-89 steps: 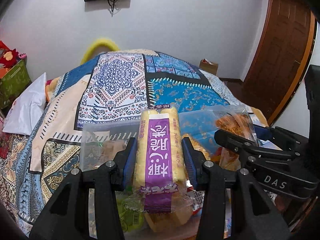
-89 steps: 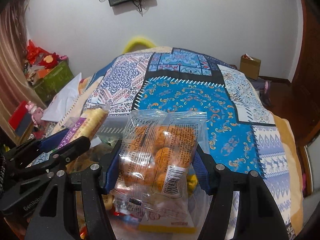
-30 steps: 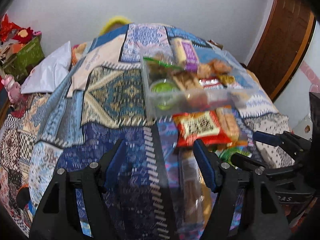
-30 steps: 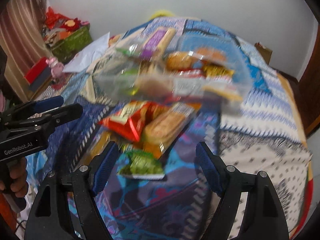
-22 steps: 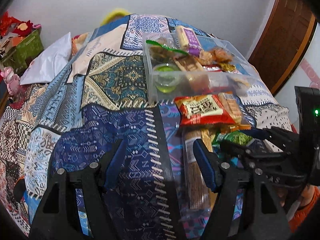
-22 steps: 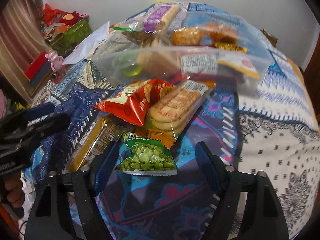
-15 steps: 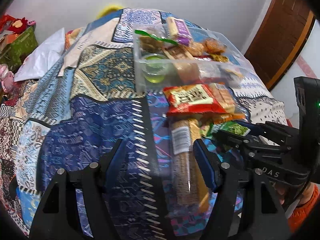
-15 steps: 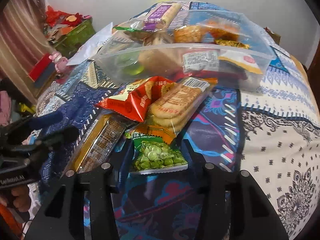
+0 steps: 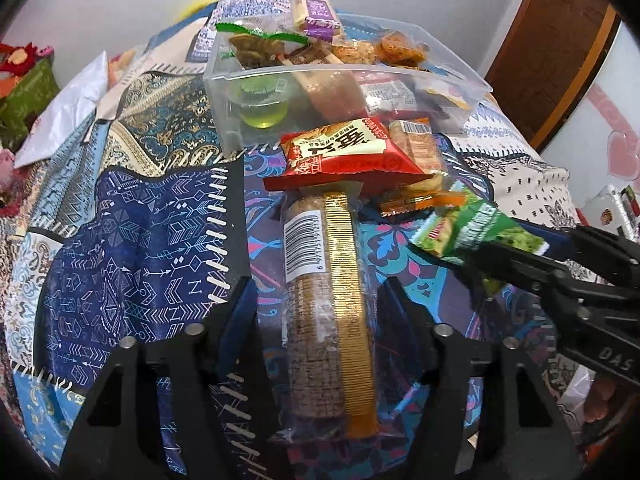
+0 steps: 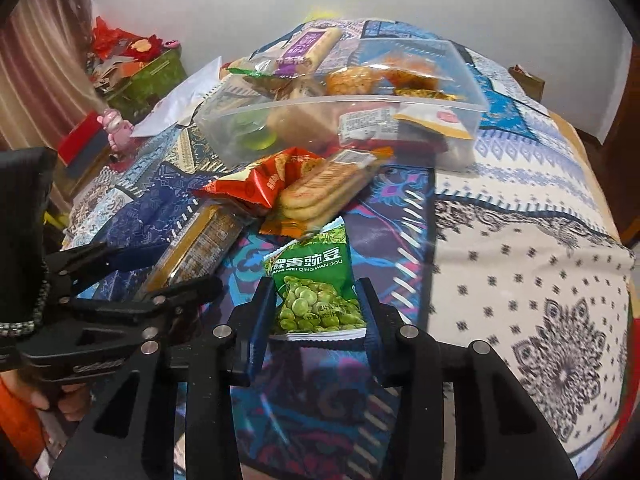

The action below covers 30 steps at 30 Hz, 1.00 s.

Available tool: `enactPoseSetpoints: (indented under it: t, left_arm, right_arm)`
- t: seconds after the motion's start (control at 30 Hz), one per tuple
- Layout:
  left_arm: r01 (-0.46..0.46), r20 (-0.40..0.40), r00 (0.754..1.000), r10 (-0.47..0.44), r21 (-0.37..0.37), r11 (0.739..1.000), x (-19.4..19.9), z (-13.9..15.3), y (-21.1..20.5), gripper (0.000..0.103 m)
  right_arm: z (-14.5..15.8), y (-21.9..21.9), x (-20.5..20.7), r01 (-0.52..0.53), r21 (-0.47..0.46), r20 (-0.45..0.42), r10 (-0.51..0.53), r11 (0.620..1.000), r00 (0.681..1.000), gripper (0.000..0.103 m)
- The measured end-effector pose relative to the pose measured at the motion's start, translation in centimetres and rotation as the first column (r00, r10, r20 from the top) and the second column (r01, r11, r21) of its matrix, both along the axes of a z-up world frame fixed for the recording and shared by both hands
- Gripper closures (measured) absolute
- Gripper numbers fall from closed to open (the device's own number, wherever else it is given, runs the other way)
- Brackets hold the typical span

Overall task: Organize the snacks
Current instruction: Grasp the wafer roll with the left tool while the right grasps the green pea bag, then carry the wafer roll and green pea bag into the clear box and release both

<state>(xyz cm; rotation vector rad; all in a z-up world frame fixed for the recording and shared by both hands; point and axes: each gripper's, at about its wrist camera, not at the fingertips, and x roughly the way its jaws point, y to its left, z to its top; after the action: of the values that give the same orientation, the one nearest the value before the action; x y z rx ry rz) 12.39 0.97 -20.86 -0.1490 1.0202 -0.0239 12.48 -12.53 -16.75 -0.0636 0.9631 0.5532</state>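
Note:
A long cracker roll (image 9: 320,280) with a gold strip lies on the patchwork bedspread (image 9: 140,240). My left gripper (image 9: 320,300) straddles it with closing jaws, and a gap shows on each side of the roll. My right gripper (image 10: 316,312) is closing too, its blue pads pressed on a green pea packet (image 10: 316,280). In the left wrist view that packet (image 9: 468,228) sits tilted in the right gripper (image 9: 520,252). A red snack bag (image 9: 344,152) and a clear biscuit pack (image 10: 324,188) lie just beyond. Behind them a clear plastic bin (image 9: 236,120) holds several snacks.
A small orange packet (image 9: 416,202) lies under the biscuit pack. A white pillow (image 9: 68,112) and a green box (image 10: 148,76) are off to the left. A wooden door (image 9: 552,40) stands at the right. The bedspread's pale right side (image 10: 540,260) is bare.
Both grippers dropped their snacks in the bin and came back to the pile. The left sank over the cracker roll and narrowed. The right shut on the green pea packet.

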Motion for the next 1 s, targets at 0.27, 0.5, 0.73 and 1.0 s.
enactPoseSetpoints:
  t: [0.27, 0.5, 0.73, 1.0]
  left_arm:
    - [0.004, 0.018, 1.000, -0.004, -0.003, 1.000, -1.4, 0.6, 0.4, 0.065]
    - [-0.017, 0.065, 0.998, 0.016, 0.005, 1.000, -3.3, 2.6, 1.5, 0.067]
    - [-0.047, 0.142, 0.989, 0.047, 0.001, 0.999, -3.6, 5.6, 2.8, 0.067]
    - [-0.066, 0.228, 0.971, 0.065, -0.004, 0.998, -0.8, 8.8, 3.7, 0.067]
  right_arm:
    - [1.4, -1.2, -0.5, 0.028, 0.025, 0.027, -0.028, 0.999, 0.999, 0.066]
    - [3.2, -1.7, -0.6, 0.041, 0.051, 0.065, -0.044, 0.998, 0.997, 0.066]
    - [4.8, -1.9, -0.2, 0.049, 0.071, 0.110, -0.057, 0.996, 0.992, 0.066]
    - [6.7, -1.6, 2.0, 0.062, 0.091, 0.162, -0.076, 0.994, 0.984, 0.066]
